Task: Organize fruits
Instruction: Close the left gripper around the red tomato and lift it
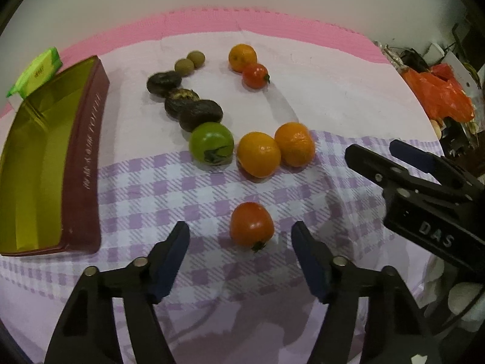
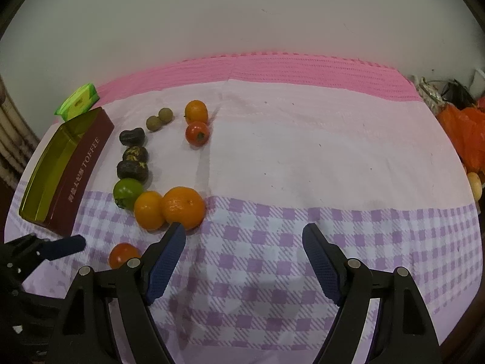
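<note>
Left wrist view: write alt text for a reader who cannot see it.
The open left hand-held gripper straddles a red tomato on a lilac checked cloth, its pads not touching it. Beyond lie two oranges, a green tomato, dark fruits and an empty toffee box; the right hand-held gripper enters at right.

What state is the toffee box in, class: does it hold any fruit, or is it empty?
Empty as far as visible: the toffee box shows only its bare yellow-green inside, and every fruit lies outside on the cloth.
</note>
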Tool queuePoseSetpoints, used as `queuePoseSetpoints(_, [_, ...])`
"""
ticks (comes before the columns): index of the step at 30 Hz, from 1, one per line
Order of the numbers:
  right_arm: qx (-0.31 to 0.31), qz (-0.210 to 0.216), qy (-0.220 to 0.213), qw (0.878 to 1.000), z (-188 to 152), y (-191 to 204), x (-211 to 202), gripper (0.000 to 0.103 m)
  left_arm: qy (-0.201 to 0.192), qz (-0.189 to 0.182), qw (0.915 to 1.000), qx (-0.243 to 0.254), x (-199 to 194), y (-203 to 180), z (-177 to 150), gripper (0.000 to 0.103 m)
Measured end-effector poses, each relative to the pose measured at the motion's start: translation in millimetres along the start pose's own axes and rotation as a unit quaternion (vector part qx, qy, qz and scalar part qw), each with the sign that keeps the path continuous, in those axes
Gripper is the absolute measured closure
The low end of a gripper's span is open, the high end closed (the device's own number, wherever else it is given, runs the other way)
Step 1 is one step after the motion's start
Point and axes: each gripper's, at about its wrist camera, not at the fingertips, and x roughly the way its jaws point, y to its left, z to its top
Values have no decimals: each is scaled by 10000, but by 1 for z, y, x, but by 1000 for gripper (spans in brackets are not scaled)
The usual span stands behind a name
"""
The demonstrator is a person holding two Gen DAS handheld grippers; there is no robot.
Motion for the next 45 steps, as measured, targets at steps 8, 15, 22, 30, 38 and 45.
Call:
queuePoseSetpoints(8, [73,-43,31,10000,0,-5,4,24,175,-125,9997,-71,13,-2,4,60])
queuePoseSetpoints(15, [11,12,39,10000,-1,-5,5,24,260,-203,9994,-124,17,6,1,74])
queuePoseSetpoints(22, [-232,101,96,9996,-5,10,9,24,116,-210,9994,-241,0,20,-3,75])
queuePoseSetpoints(30, [-459,101,148,9988,-9,28,15,24,-276,-187,9988,-357,-32,39,5,75])
queuePoseSetpoints(38, [-761,-2,66,9971,-1,41,26,24,-555,-63,9966,-607,-54,66,15,75])
queuePoseSetpoints(45, [-945,34,124,9954,3,50,38,31,-675,198,9936,-885,-63,102,20,74])
